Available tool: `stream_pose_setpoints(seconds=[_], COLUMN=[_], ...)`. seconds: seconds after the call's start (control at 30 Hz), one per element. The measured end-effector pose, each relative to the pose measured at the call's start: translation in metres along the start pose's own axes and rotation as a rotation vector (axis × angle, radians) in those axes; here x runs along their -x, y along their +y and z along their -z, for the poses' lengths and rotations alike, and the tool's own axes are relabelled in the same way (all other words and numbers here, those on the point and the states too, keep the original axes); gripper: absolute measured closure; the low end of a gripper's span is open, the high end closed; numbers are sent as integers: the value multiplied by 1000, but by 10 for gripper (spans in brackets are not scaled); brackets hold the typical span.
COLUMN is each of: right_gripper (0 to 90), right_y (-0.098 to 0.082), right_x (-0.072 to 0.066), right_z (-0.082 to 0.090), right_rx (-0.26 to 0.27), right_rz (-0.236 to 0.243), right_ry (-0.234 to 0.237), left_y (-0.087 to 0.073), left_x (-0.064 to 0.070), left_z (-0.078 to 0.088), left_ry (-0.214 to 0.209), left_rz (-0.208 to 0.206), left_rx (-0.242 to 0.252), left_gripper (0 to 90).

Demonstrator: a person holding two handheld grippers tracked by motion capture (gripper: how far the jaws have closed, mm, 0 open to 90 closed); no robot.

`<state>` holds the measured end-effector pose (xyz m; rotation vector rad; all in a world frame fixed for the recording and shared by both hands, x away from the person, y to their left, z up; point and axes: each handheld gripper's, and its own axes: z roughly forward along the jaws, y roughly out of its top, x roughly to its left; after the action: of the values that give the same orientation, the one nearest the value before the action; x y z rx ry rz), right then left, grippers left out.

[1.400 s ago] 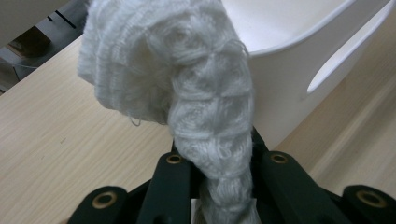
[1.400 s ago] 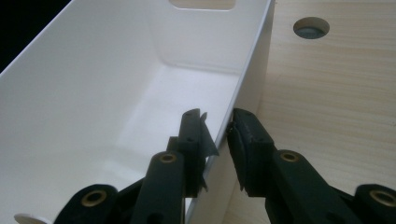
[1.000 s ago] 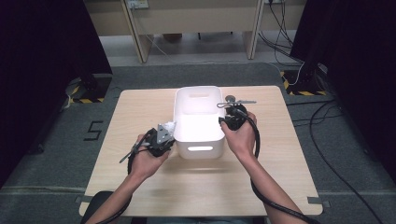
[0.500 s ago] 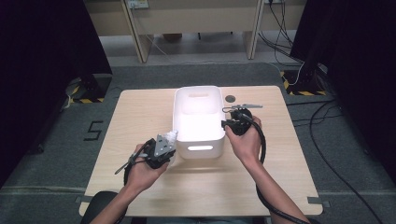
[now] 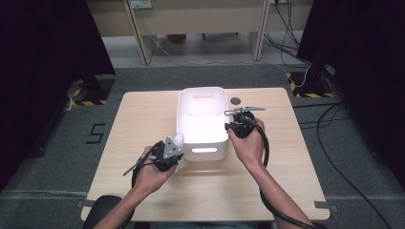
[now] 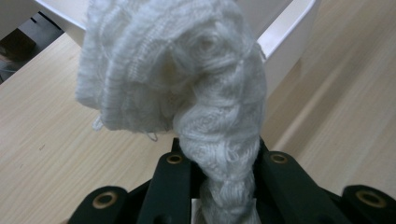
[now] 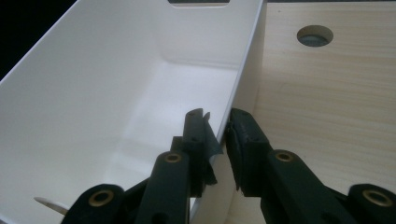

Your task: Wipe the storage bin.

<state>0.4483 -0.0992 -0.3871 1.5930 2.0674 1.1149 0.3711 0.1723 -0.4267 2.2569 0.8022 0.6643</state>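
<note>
White knit cloth point(image 6: 196, 93) clamped in left tool point(image 6: 219, 186); right tool point(image 7: 218, 140) pinches bin point(image 7: 116, 84) wall.

**Where I can pass, and what is blocking**

The white bin point(image 5: 202, 125) is standing in the middle of the table point(image 5: 119, 143), between my two hands. My right gripper point(image 7: 218, 135) is gripping its right wall, one jaw inside and one outside. The white knitted cloth point(image 6: 187, 84) in my left gripper point(image 5: 167, 153) is hanging just beside the bin's near left corner. Bare wood is lying open on both sides and in front.
</note>
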Motion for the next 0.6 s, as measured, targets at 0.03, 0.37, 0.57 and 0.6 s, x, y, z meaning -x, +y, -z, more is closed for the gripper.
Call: stream_pose_setpoints(seconds=[0.03,0.37,0.57,0.6], right_gripper=[770,758,758,759], right_y=[1,0,0,0], right_x=[0,-1,0,0], right_z=[-1,-3,-2,-2], right_rx=[2,3,1,1], right_rz=[2,2,5,8], right_ry=[0,2,7,8], left_y=[0,0,0,0], left_x=[-1,6,4,3], left_z=[-1,-3,-6,-7], left_ry=[2,-30,-32,-31], left_rz=[3,0,2,2], left_rx=[0,-16,-27,-30], left_gripper=[788,788,789,789])
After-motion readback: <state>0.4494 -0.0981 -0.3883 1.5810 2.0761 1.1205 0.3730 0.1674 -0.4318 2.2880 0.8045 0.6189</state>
